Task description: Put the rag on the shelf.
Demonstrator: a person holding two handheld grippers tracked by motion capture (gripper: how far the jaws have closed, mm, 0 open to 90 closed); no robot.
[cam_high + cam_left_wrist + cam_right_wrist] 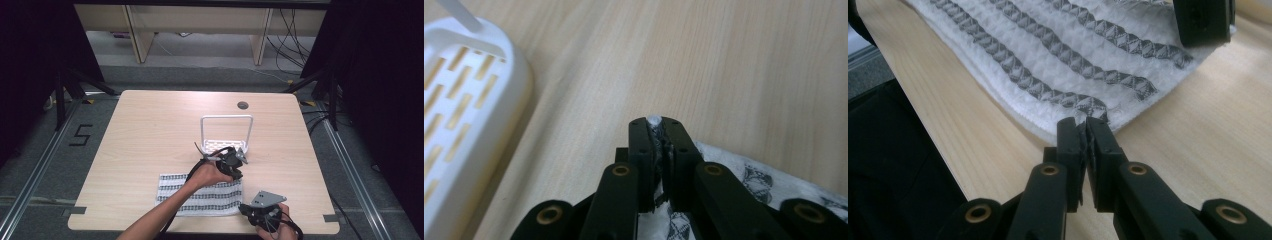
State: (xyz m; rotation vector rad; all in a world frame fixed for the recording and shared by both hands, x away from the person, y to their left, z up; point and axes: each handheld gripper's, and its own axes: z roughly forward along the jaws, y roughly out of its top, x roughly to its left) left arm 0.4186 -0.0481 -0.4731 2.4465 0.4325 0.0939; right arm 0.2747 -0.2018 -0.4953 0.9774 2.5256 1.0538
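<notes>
**Towel pinched at two corners on the table**

The towel (200,194), white with dark patterned bands, lay flat near the table's (150,130) front edge, its long axis running left to right across the person's front. The left gripper (659,125) was clamped on the far right corner, cloth showing between its closed jaws; the right gripper (1083,127) was clamped on the near right corner. Both grips therefore sat on the same short edge, one beyond the other, with the rest of the cloth stretching away leftward, so any fold or lift would probably carry that edge toward the left. A white basket (226,131) stood just beyond the left gripper, apart from the towel. Cables trailed across the grey floor (215,55) beyond.
</notes>
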